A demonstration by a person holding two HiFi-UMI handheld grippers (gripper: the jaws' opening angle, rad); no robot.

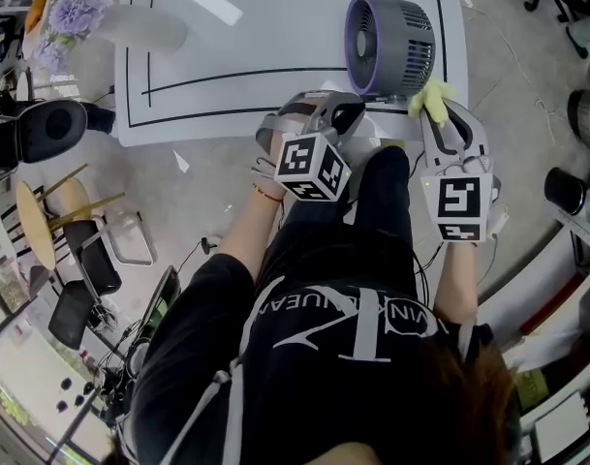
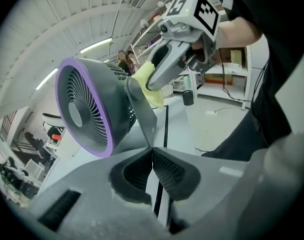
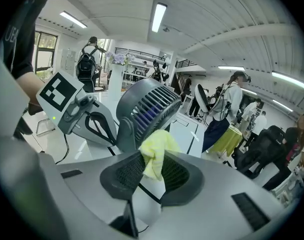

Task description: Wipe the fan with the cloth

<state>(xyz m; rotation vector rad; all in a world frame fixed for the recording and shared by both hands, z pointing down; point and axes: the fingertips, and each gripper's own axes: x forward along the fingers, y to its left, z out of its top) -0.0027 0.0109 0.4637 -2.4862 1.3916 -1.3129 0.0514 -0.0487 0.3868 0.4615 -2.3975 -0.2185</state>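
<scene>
**Cloth on the fan's back, stand pinched**

The fan [image 1: 391,42] stands at the table's [image 1: 275,27] near edge, toward the right corner. The right gripper [image 3: 156,164] is clamped on the yellow cloth [image 3: 155,151]. The cloth bunches out past its tips and lies against the fan's rear housing on the side nearest the person. The left gripper [image 2: 152,151] has its jaws together, with the tips pinching the lower edge of the grey stand [image 2: 142,111], just beside the right gripper.

Behind and left of the fan the table is bare white with black border lines, reaching to flowers [image 1: 77,13] at the far left corner. To the right the table's edge runs close beside the fan.

Only the left gripper view shows the purple-ringed front grille. Only the right gripper view shows the rear slats and how the cloth sits between the pads. The head view alone shows the table's edges.
</scene>
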